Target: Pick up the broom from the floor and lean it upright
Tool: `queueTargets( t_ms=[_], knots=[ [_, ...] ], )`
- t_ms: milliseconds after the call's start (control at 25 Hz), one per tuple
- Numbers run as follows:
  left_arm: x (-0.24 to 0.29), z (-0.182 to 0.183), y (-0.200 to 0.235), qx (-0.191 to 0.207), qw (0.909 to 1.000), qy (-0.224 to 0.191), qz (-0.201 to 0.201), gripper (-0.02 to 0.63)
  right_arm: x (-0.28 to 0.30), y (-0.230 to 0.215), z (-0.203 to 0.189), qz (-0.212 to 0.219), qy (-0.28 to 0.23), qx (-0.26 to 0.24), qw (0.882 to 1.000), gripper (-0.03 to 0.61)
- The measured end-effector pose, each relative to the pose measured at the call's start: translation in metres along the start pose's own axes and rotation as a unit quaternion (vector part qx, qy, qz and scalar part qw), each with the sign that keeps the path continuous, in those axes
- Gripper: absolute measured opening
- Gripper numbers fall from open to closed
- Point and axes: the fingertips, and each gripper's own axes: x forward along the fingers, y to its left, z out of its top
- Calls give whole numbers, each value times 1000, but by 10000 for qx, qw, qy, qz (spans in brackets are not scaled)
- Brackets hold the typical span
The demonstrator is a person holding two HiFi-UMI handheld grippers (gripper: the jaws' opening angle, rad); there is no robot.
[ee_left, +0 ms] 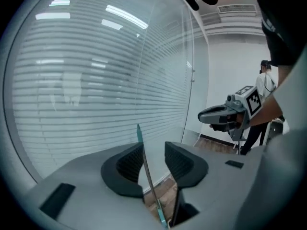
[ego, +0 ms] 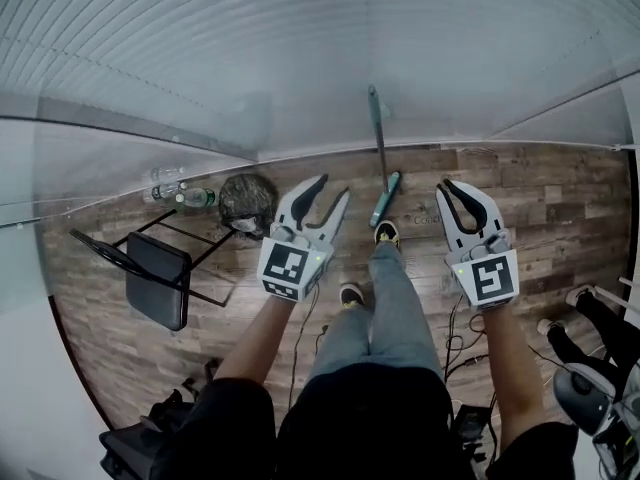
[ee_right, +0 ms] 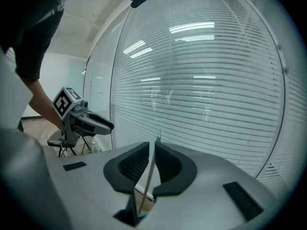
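So the broom (ego: 381, 148) (ee_left: 149, 175) (ee_right: 149, 172) is already up. It stands at 12 o'clock from my feet, with its teal head on the wood-plank floor (ego: 560, 198) and its handle tipped against the glass wall (ego: 250, 58) with the slatted blinds. Looks to me like the task is basically done.

Neither pair of tongs has anything in it. The left tongs (ego: 333, 188) (ee_left: 154, 150) are spread apart and the right tongs (ego: 446, 185) (ee_right: 149, 145) are pinched to a thin slit on nothing. Both hang well short of the broom. From each gripper view you just see the handle through the gap, way off at the wall.

My guess on handling: it's light, with a thin, stiff, metal-looking pole and teal plastic at both ends. Smooth pole on smooth glass means it'll probably slide sideways if bumped, and the head could skate on the floor. If it needs a nudge, I'd take it mid-pole, or a bit above for balance, not by the head. The ribbed pads should bite fine on a round shaft.

Other stuff: a black folding chair (ego: 160, 278) at 9 o'clock, a couple of clear plastic bottles (ego: 185, 196) at 10, and a dark round crinkly bag or bin (ego: 247, 200) at 11, can't tell which.
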Motion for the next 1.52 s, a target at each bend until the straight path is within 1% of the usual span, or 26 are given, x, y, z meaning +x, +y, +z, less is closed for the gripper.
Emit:
queueTargets(
  t_ms=[40, 80, 120, 160, 240, 320, 440, 560, 640, 800, 920, 1040, 1160, 1320, 1520],
  knots=[
    [-21, 9, -7, 221, 9997, -68, 41, 113, -16, 7, 10, -55, -17, -34, 10000, 46],
    [-43, 14, -14, 384, 9992, -94, 88, 59, -33, 15, 21, -121, -45, -33, 9999, 46],
    [-66, 17, -22, 405, 9991, -85, 132, 44, -51, 25, 31, -191, -84, 2, 9998, 46],
    [-91, 19, -29, 275, 9995, -77, 163, 30, -70, 36, 41, -259, -138, 54, 9996, 46],
    [-137, 24, -41, -138, 9996, -149, 212, 21, -104, 58, 63, -384, -288, 112, 9988, 46],
    [-179, 31, -49, -383, 9985, -254, 297, 21, -131, 80, 87, -474, -429, 52, 9979, 46],
    [-230, 29, -65, -446, 9978, -363, 316, 20, -171, 112, 113, -437, -578, -86, 9973, 46],
    [-258, 25, -92, -468, 9976, -445, 263, 21, -215, 131, 122, -265, -654, -261, 9972, 46],
    [-270, 24, -107, -491, 9973, -493, 246, 20, -241, 138, 124, -193, -661, -308, 9972, 38],
    [-283, 24, -130, -568, 9968, -517, 208, 21, -275, 148, 117, -70, -587, -171, 9981, 18],
    [-288, 29, -151, -504, 9971, -550, 143, 21, -292, 153, 109, -61, -599, 83, 9982, 18],
    [-289, 39, -170, -417, 9972, -614, 81, 21, -304, 153, 104, -84, -598, 176, 9980, 18],
    [-284, 59, -187, -343, 9970, -691, 26, 21, -314, 142, 105, -117, -643, 208, 9976, 18],
    [-280, 100, -221, -227, 9964, -812, -35, 21, -340, 123, 119, -257, -716, 353, 9965, 18],
    [-285, 149, -270, -29, 9918, -1276, -85, 21, -379, 108, 125, -437, -977, 468, 9932, 18]
  ],
)
